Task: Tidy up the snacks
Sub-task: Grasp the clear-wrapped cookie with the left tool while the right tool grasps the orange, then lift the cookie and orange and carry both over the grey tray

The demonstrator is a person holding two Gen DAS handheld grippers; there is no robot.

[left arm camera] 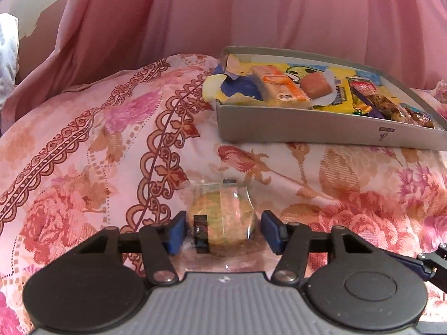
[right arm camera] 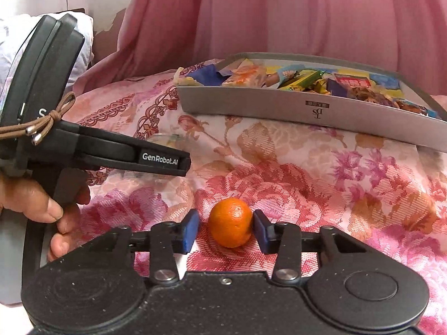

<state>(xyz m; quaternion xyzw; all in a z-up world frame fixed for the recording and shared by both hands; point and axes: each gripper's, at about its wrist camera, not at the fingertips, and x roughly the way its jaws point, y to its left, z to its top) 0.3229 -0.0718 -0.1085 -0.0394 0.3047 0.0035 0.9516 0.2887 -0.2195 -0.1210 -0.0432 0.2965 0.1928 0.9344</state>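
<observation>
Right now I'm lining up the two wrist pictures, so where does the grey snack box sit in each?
Left wrist: the grey snack box sits upper right, on the floral bedspread.
Right wrist: the box spans upper centre to right.
Shared landmark: the pink curtain behind the box in both.

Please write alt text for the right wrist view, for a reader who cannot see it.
An open right gripper brackets a small orange lying on a floral bedcover. Behind it sits a grey box of wrapped snacks; at left, a hand holds the left gripper.
</observation>
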